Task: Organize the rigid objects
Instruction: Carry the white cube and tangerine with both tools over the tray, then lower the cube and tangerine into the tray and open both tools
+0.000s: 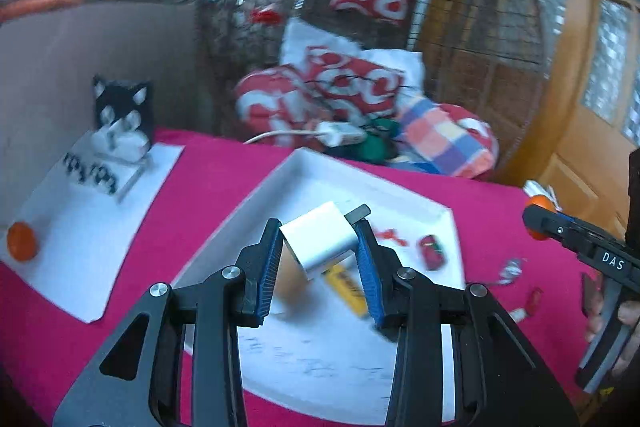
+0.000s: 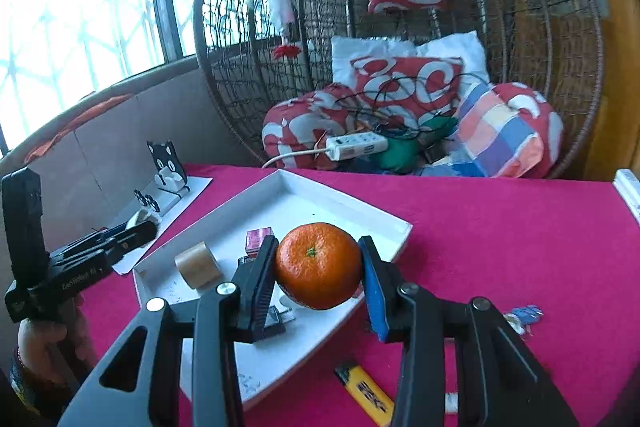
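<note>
My left gripper (image 1: 318, 227) is shut on a white charger plug (image 1: 320, 245) and holds it above the white tray (image 1: 400, 199). In the right wrist view, my right gripper (image 2: 319, 243) is shut on an orange (image 2: 318, 267) over the near side of the tray (image 2: 352, 211). A tan tape roll (image 2: 196, 265), a pink cube (image 2: 258, 241) and a small black piece (image 2: 276, 319) lie in the tray. A yellow lighter (image 2: 364, 393) rests on the pink cloth in front. The right gripper (image 1: 538, 219) shows at the right edge of the left wrist view, and the left gripper (image 2: 140, 227) at the left of the right wrist view.
A second orange (image 1: 22, 241) and a black-and-white cat stand (image 1: 120, 119) sit on a white sheet (image 1: 92, 227) at the left. Small wrappers (image 1: 510, 269) lie on the pink cloth (image 2: 500, 227) at the right. Behind stands a wicker hanging chair (image 2: 520, 27) with cushions and a power strip (image 2: 356, 147).
</note>
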`<state>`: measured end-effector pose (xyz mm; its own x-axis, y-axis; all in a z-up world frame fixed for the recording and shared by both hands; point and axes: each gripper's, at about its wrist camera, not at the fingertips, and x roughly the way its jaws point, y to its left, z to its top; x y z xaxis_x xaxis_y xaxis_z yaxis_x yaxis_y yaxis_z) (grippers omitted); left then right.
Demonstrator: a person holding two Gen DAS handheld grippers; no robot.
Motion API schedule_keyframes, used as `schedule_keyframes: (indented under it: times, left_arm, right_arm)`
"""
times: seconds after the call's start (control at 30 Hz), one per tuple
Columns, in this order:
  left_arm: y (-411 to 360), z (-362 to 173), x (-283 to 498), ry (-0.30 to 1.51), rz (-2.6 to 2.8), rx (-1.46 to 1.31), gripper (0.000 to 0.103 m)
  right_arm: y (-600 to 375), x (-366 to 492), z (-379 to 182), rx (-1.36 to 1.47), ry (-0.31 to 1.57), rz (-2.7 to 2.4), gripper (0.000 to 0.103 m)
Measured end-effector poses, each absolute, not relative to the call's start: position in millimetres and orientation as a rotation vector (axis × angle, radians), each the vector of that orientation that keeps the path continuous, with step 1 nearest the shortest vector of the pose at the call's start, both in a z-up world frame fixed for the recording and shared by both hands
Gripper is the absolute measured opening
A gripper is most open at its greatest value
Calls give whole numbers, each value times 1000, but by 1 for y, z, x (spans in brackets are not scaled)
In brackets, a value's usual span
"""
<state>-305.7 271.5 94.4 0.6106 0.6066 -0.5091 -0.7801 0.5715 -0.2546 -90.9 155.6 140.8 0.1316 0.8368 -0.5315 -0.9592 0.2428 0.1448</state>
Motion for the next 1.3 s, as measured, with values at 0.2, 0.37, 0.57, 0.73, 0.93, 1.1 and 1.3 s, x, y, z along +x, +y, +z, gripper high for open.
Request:
schedule_keyframes:
  times: [0.2,0.37,0.57,0.73,0.93,1.1,1.3]
  left_arm:
    - [281,70,-305,438,821,-536,36]
    - [279,61,-269,502,779,-497,36]
    - [279,43,-255,556,779,-496,36]
    - [282,43,-255,566,810,-491,36]
    - [282,54,-269,483,844,-511,91]
    - [279,77,-298,355,919,-499,103]
    - [275,105,-330,203,977,-527,103]
  right_arm:
    - [201,-87,108,-311,650,1290,40]
    - [238,-76,81,-345,699,1219,40]
    - [257,-80,62,-366,736,1218,41]
    - [257,-84,60,-357,718,1205,49]
    - [247,-89,77,-321,648,1215,94]
    - [217,-87,101,-223,578,1195,103]
    - [166,-82,142,-67,490,1197,103]
